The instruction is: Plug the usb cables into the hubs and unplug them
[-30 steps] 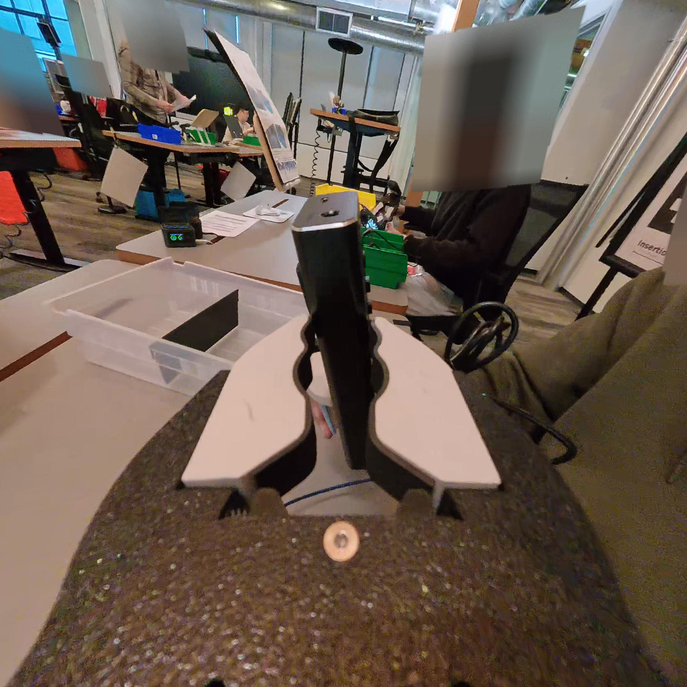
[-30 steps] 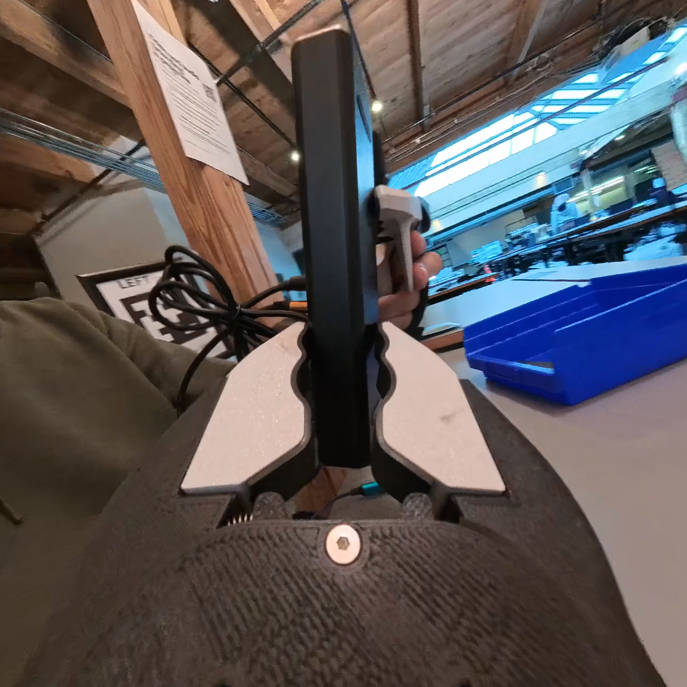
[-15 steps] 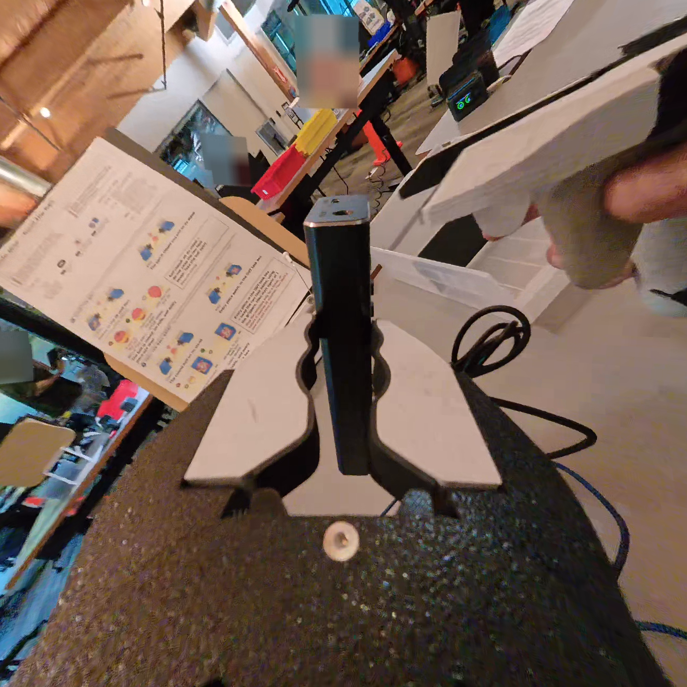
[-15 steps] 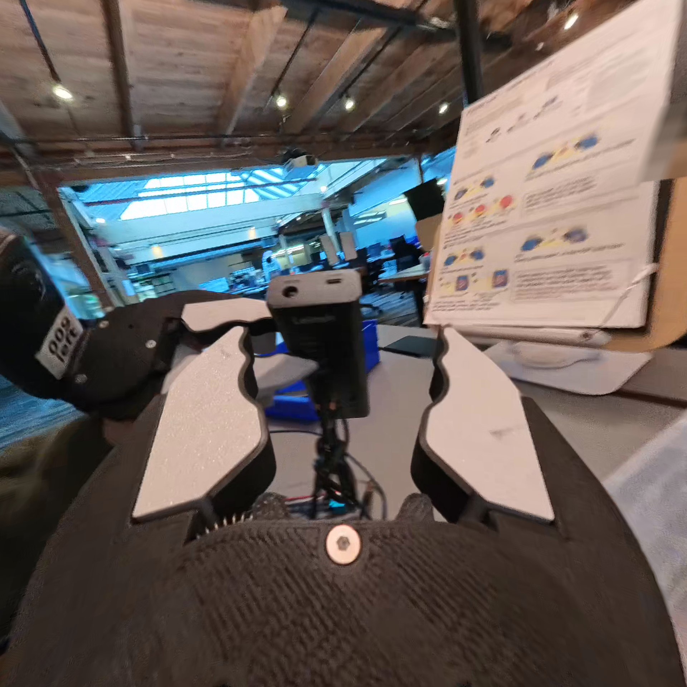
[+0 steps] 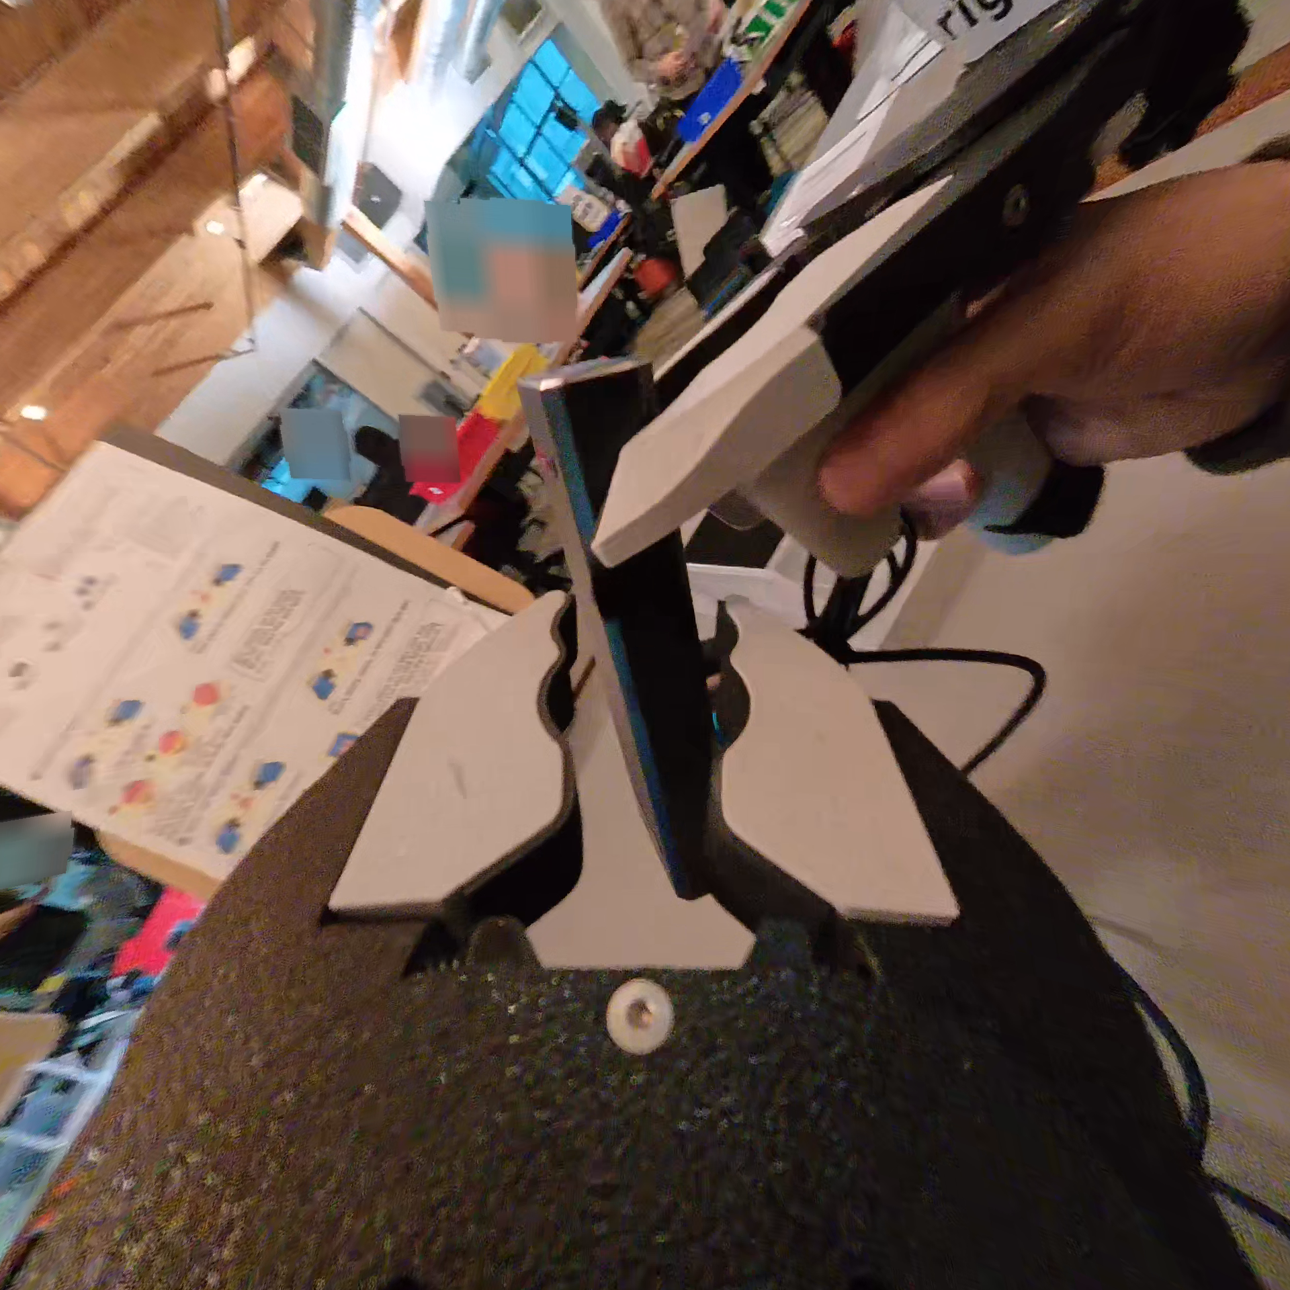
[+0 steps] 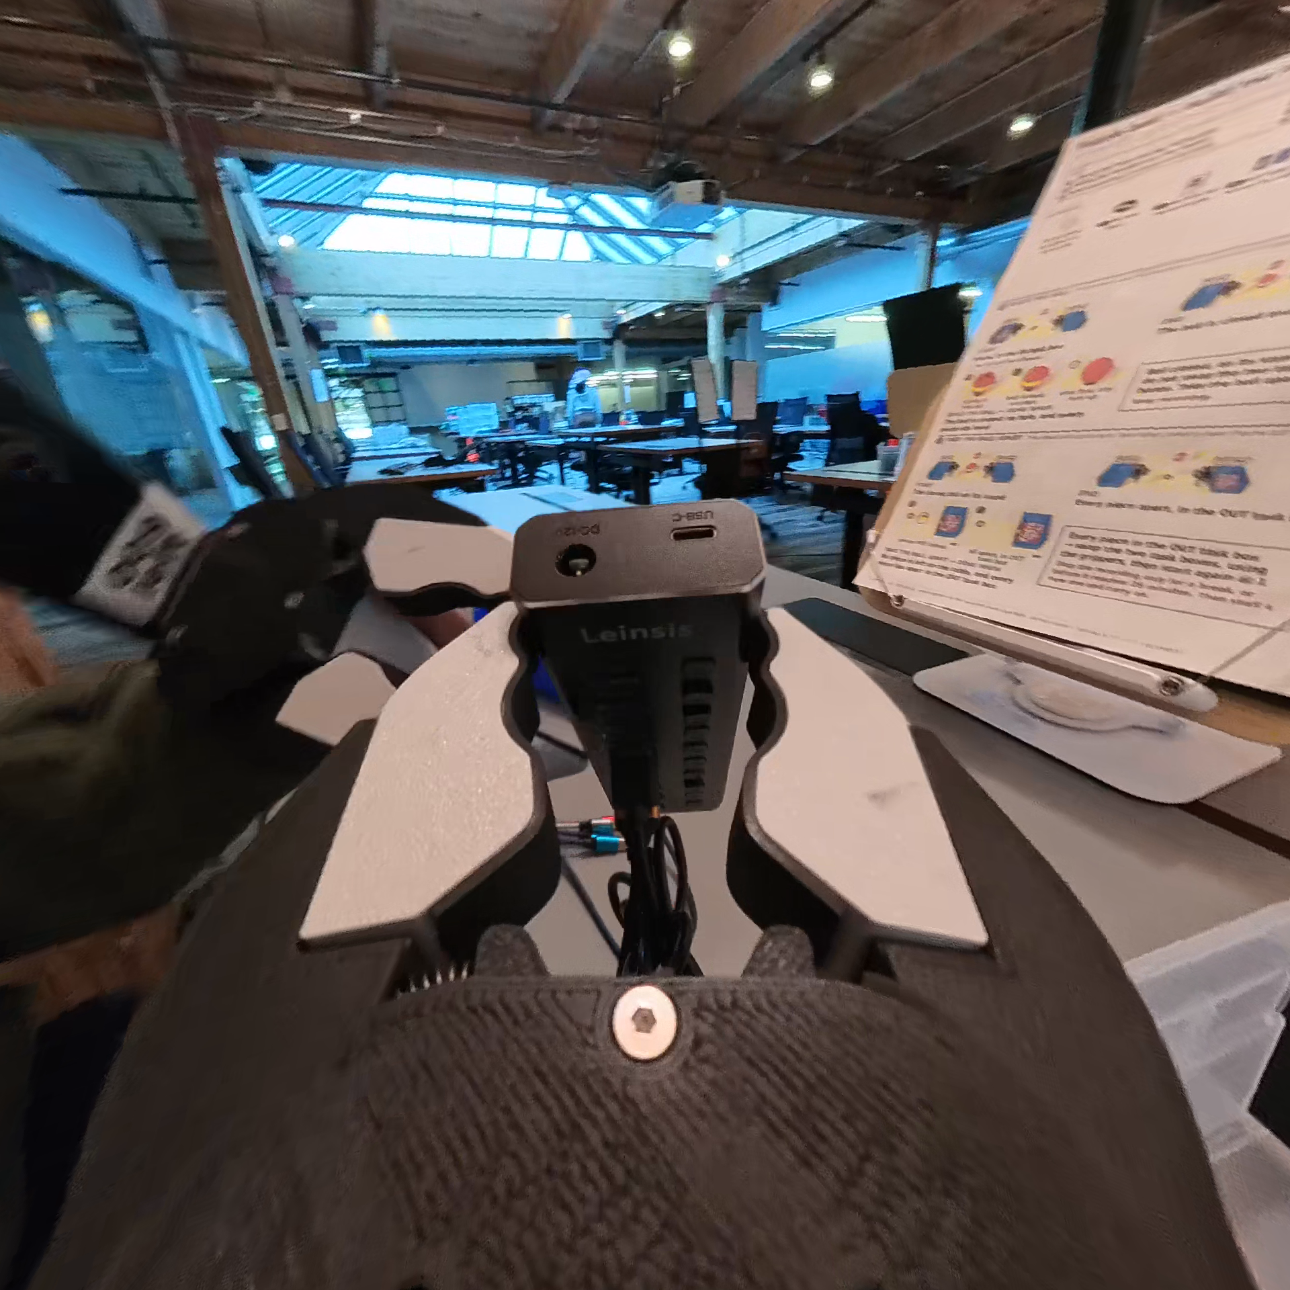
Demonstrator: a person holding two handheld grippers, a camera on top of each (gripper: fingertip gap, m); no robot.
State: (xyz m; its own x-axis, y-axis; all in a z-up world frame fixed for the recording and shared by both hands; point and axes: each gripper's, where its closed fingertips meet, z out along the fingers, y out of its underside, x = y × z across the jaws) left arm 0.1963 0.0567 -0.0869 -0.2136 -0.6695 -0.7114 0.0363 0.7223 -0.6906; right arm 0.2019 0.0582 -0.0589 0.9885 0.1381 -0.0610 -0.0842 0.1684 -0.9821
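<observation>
Blurred workshop desks fill the background. Both grippers meet on the black hub (image 6: 639,649): right gripper (image 6: 639,670) pinches its sides; left gripper (image 5: 646,705) looks slack, grip unclear. Cables (image 6: 653,900) dangle beneath, plugs hidden.

Exposed timber beams (image 6: 488,91) are running across the ceiling, with small round spotlights (image 6: 679,46) glowing among them. A wide skylight (image 6: 482,223) is letting in bluish daylight above rows of dark desks (image 6: 656,454) and office chairs receding down the hall. A wooden post (image 6: 244,293) is standing at the left. An illustrated instruction sheet (image 6: 1131,419) is leaning on a stand atop the pale table (image 6: 1047,858). Blue-paned windows (image 5: 537,132) are shining far off.
</observation>
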